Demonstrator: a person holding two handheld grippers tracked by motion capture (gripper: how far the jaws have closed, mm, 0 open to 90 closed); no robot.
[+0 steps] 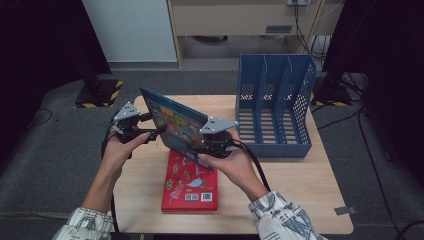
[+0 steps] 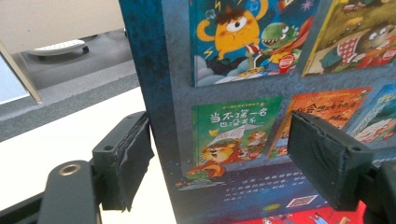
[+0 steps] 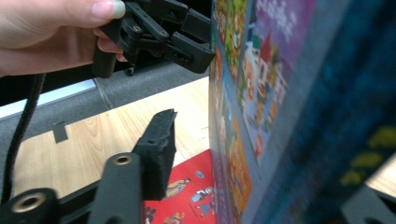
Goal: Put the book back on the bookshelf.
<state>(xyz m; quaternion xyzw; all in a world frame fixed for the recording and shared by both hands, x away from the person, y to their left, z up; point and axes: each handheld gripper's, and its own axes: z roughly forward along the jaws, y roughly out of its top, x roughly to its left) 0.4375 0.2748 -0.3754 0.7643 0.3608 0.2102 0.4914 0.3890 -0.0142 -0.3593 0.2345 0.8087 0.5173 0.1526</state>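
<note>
Left gripper view: blue book (image 2: 224, 126) between wide left jaws, unclear from above; right jaws' state untellable.

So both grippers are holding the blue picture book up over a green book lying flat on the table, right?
Not quite: the book lying flat on the table is red, not green, as the high view shows. Both the left gripper and right gripper do hold the blue picture book above it.

Blue book (image 1: 172, 120): glossy printed cover. Table (image 1: 305, 180): pale matt wood. File rack (image 1: 275, 100): perforated blue plastic.
</note>
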